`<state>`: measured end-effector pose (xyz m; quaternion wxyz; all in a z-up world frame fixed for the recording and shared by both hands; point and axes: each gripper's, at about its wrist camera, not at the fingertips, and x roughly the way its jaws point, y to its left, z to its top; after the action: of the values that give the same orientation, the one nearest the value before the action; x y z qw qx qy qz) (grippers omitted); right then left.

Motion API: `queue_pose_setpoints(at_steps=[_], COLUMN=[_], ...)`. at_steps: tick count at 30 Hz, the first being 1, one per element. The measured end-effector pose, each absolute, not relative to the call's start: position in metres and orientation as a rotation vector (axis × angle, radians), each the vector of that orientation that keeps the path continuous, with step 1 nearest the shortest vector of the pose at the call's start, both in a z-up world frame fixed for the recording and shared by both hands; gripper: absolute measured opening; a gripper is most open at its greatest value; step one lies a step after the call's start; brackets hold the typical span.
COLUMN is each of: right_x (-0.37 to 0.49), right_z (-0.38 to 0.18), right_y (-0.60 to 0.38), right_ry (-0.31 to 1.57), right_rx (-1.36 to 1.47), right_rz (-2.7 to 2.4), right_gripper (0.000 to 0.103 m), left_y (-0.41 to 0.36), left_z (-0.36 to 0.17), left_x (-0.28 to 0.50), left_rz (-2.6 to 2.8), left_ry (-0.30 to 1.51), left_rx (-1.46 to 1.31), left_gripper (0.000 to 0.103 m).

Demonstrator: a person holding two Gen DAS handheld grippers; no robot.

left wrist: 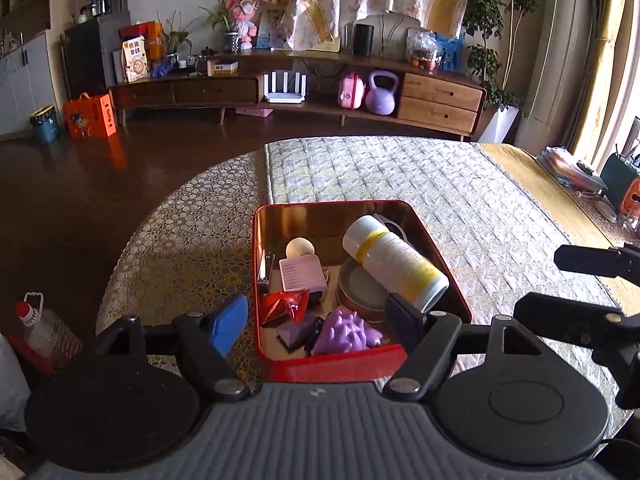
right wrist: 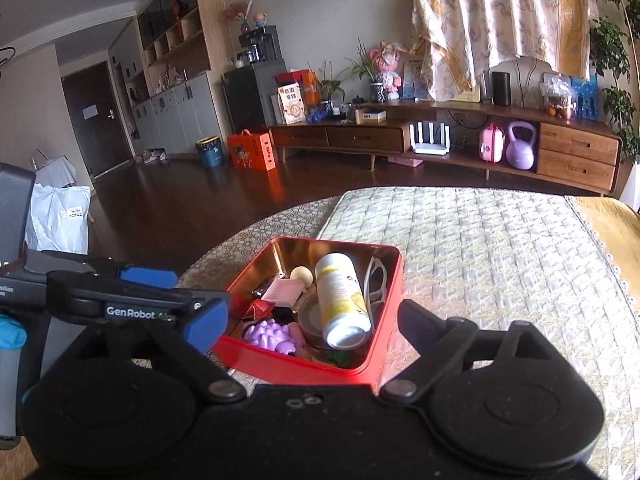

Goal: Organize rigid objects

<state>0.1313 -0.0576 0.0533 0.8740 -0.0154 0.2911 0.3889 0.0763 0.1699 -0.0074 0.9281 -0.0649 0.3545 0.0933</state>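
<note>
A red tin box sits on the quilted bed. In it lie a white and yellow bottle, a purple spiky toy, a pink comb, a red wrapper, a round lidded tin, a beige ball and white glasses. My left gripper is open and empty over the box's near edge. My right gripper is open and empty, straddling the box's near corner.
The right gripper shows at the right of the left wrist view; the left gripper shows at the left of the right wrist view. A plastic bottle stands on the floor left of the bed. A wooden TV cabinet lines the far wall.
</note>
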Motion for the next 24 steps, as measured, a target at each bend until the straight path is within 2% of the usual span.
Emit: queue_pose_setpoints(at_steps=[3,6,10,15,17,18,24], right_x=[0.128,0.122,0.111,0.104,0.101,0.100,0.093], right_z=[0.054,0.056,0.057,0.058,0.057,0.056,0.054], right_y=[-0.065,-0.073,-0.086,-0.098,-0.102,-0.105,-0.111], right_ry=[0.590,0.562,0.542,0.512,0.513,0.512,0.507], right_rx=[-0.018,-0.003,0.025,0.045,0.054,0.057,0.065], right_rz=[0.817,0.810,0.803,0.762,0.754,0.751,0.737], right_gripper=[0.099,0.102,0.103,0.103,0.103,0.103,0.103], left_y=[0.166,0.159,0.150,0.141,0.135,0.133,0.122], left_z=[-0.003,-0.001,0.001,0.001,0.000,0.000,-0.001], left_x=[0.067,0.057,0.048,0.040,0.036,0.034,0.026], left_rz=[0.184,0.182,0.182,0.164,0.167,0.164,0.161], left_ry=[0.709,0.697,0.685,0.683,0.678,0.675,0.669], left_rx=[-0.142,-0.146,-0.149,-0.164,-0.156,-0.156,-0.158], left_gripper=[0.082,0.083,0.090,0.090,0.096,0.102,0.103])
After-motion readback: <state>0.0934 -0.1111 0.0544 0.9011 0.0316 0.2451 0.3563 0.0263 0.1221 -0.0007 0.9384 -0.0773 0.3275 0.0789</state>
